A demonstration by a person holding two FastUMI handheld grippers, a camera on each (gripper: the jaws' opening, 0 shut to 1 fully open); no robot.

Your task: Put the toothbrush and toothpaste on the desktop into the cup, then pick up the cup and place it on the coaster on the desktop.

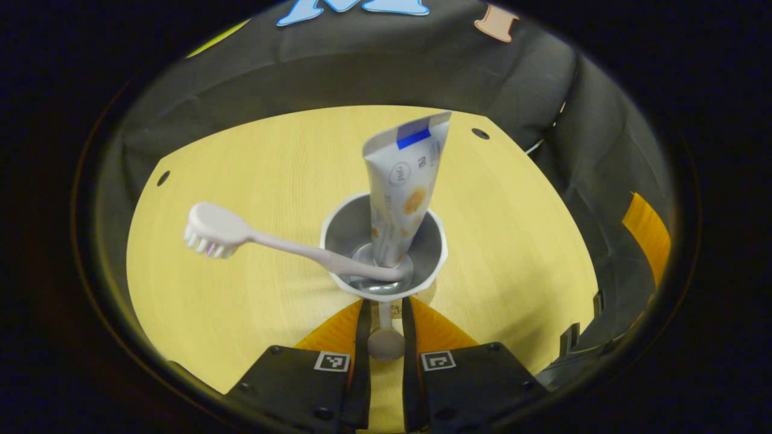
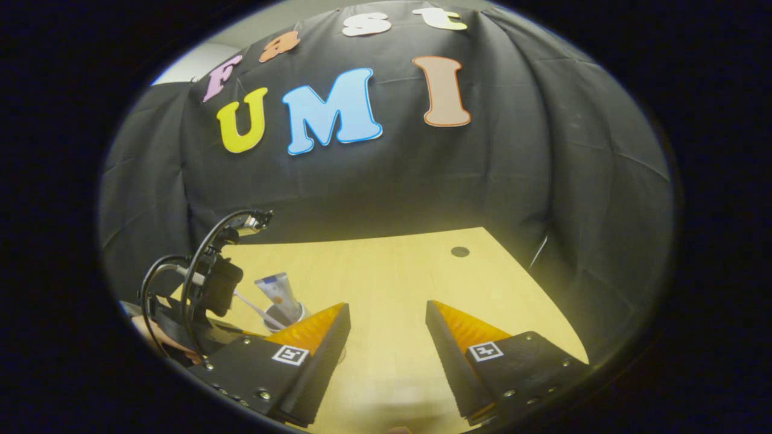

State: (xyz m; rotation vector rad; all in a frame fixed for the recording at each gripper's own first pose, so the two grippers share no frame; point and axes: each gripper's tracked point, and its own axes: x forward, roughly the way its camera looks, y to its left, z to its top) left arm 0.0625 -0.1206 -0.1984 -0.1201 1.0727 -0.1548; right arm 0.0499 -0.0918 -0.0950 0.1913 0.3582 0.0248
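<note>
A white cup (image 1: 434, 253) with a grey inside stands ahead of my left gripper (image 1: 386, 304) on the light wooden desktop (image 1: 253, 157). A white toothpaste tube (image 1: 404, 187) stands upright in it. The pale toothbrush (image 1: 241, 234) leans over the cup's rim, its handle end inside and its head sticking out to the left. My left gripper's fingers are shut on the cup's small knobbed handle (image 1: 386, 343). In the right gripper view the cup (image 2: 283, 316) and the left gripper (image 2: 211, 283) sit far left. My right gripper (image 2: 386, 313) hovers open over bare table.
The black cloth wall rings the desktop at the back and right. Small dark holes (image 1: 480, 133) (image 2: 459, 251) mark the table's far corners. A hand (image 2: 154, 334) holds the left gripper, with black cables (image 2: 199, 253) looping above it.
</note>
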